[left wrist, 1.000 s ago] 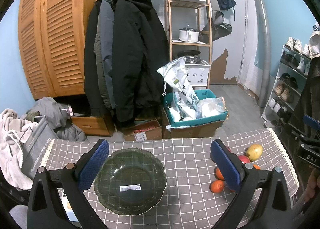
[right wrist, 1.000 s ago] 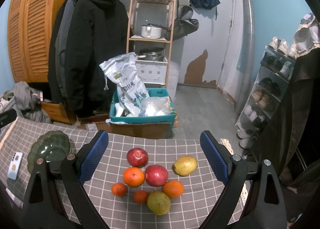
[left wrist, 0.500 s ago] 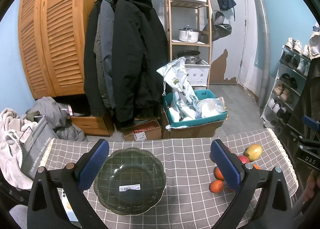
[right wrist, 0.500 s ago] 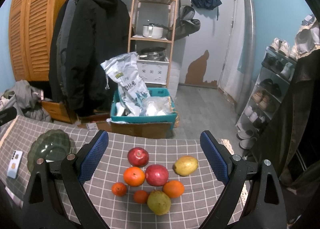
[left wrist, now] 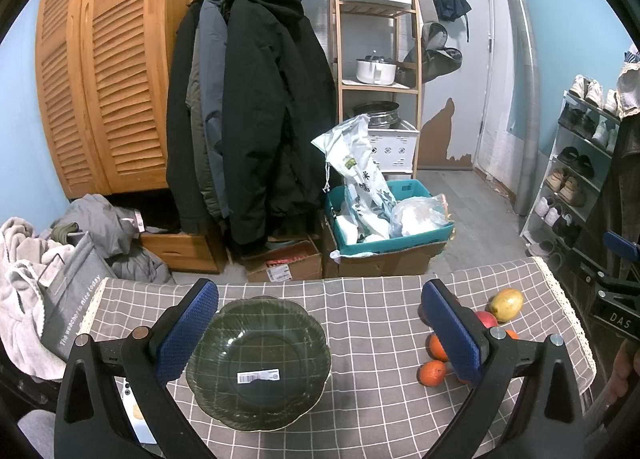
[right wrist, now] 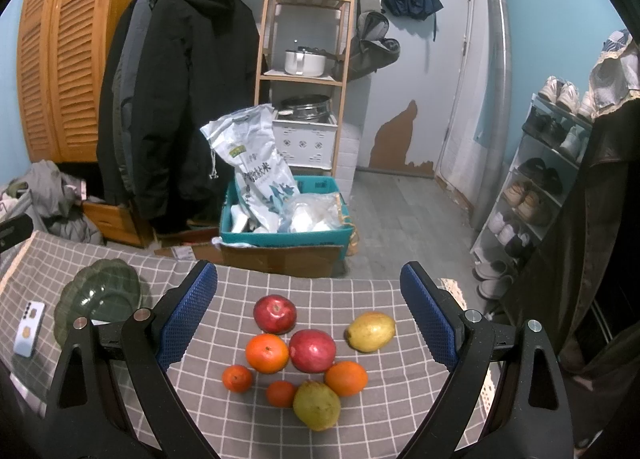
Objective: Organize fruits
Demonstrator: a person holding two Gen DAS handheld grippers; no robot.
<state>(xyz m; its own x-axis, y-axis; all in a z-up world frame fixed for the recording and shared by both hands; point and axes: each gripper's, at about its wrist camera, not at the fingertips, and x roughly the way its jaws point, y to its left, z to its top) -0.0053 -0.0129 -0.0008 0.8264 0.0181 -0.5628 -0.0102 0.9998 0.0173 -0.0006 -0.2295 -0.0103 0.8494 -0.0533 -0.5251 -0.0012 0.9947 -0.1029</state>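
A dark green glass bowl [left wrist: 258, 361] sits empty on the grey checked tablecloth [left wrist: 368, 311]; it also shows in the right wrist view [right wrist: 98, 299]. My left gripper [left wrist: 318, 333] is open above the bowl, holding nothing. A cluster of fruit lies to the right: two red apples [right wrist: 275, 313] [right wrist: 312, 345], several oranges [right wrist: 267, 353], two yellow-green pears [right wrist: 371, 331] [right wrist: 317, 405]. My right gripper [right wrist: 308, 319] is open above the fruit, empty. In the left wrist view the fruit [left wrist: 432, 373] is partly hidden by my finger.
A white phone [right wrist: 29, 328] lies left of the bowl. Beyond the table's far edge stand a teal crate with bags [right wrist: 286, 215], cardboard boxes, hanging coats [left wrist: 248, 115], a wooden shelf and a shoe rack [right wrist: 536, 187]. A grey bag [left wrist: 68, 299] is at the left.
The right gripper has shifted slightly, so the fruit sits a little higher and more centred in its view. The left gripper has barely moved.
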